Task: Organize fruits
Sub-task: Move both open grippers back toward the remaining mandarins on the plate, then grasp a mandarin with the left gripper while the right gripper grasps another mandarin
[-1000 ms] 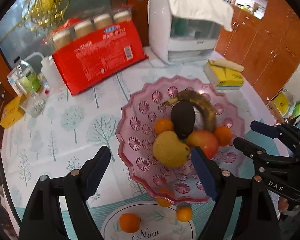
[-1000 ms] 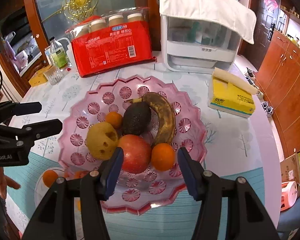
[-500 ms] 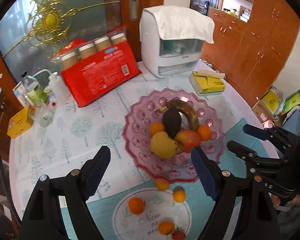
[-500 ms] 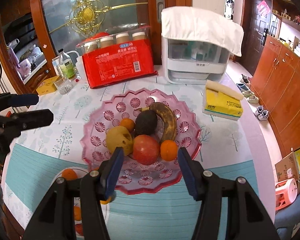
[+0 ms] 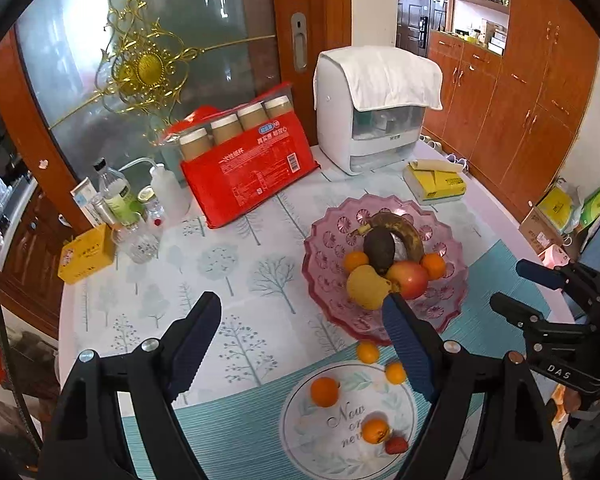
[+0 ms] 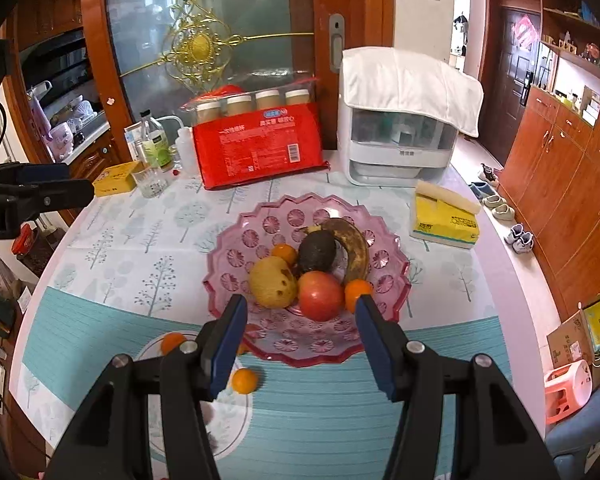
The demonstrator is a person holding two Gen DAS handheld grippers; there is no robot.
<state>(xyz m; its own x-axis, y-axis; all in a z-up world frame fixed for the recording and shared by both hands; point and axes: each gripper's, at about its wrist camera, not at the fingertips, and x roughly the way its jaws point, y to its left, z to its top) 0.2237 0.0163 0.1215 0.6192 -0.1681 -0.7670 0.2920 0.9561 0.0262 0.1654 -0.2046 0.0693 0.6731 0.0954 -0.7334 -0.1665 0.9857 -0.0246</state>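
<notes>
A pink glass fruit bowl (image 6: 384,256) is seen toward the right side of the table (image 5: 148,292), and in it are piled a pear (image 6: 273,282), an apple (image 6: 321,295), an avocado (image 6: 317,251), a browned banana (image 6: 354,248) and two oranges. Only in the left wrist view is the whole round placemat (image 5: 340,420) at the near edge shown, with two oranges and a strawberry (image 5: 396,445) on it, one orange (image 5: 395,372) at its rim and another (image 5: 367,352) lying between it and the bowl; in the right wrist view the mat is largely hidden behind the gripper fingers.

The left gripper (image 5: 302,344) is held above the table with its jaws spread wide and nothing between them. The right gripper (image 6: 300,344) is likewise held apart and empty, above the bowl's near rim.

A broad bare stretch of tree-printed cloth is left between the bowl and the table's left edge. Along the far edge are ranged a red package of cups (image 5: 248,168), a white appliance (image 6: 400,132) under a cloth, bottles (image 5: 116,192) and a glass. A yellow tissue pack (image 6: 446,220) lies near the right edge and a yellow box (image 5: 86,254) near the left one.
</notes>
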